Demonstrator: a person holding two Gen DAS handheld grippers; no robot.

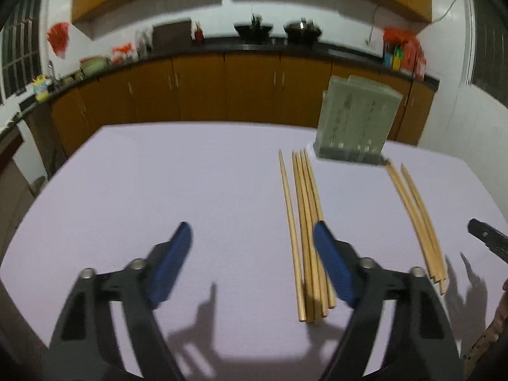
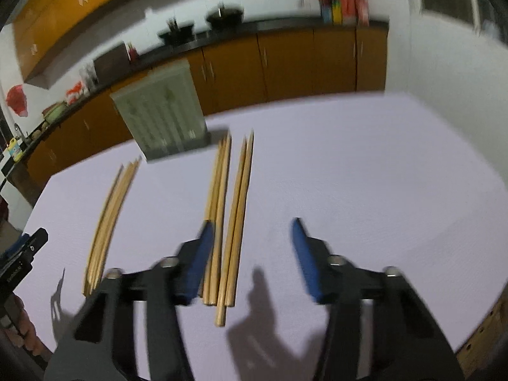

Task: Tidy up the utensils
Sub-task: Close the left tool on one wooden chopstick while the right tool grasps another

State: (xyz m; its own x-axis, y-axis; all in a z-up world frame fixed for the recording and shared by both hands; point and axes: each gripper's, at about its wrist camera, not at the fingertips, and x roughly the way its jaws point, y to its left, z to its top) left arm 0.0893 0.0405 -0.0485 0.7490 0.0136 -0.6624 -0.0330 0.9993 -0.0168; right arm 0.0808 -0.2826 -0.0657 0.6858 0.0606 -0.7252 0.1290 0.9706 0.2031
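Two bunches of wooden chopsticks lie on a lilac table [image 1: 158,174]. The left bunch [image 1: 303,231] lies just left of my left gripper's right finger. The right bunch [image 1: 419,219] lies further right. A grey-green utensil holder [image 1: 355,120] stands behind them. My left gripper [image 1: 252,238] is open and empty above the table. In the right wrist view, my right gripper [image 2: 250,231] is open and empty, its left finger over the right bunch [image 2: 228,216]. The left bunch [image 2: 109,219] and the holder [image 2: 162,111] show there too.
Kitchen counter with orange cabinets [image 1: 222,89], woks and bottles runs behind the table. The right gripper's tip [image 1: 485,238] shows at the right edge of the left wrist view. The left gripper's body [image 2: 22,260] shows at the left edge of the right wrist view.
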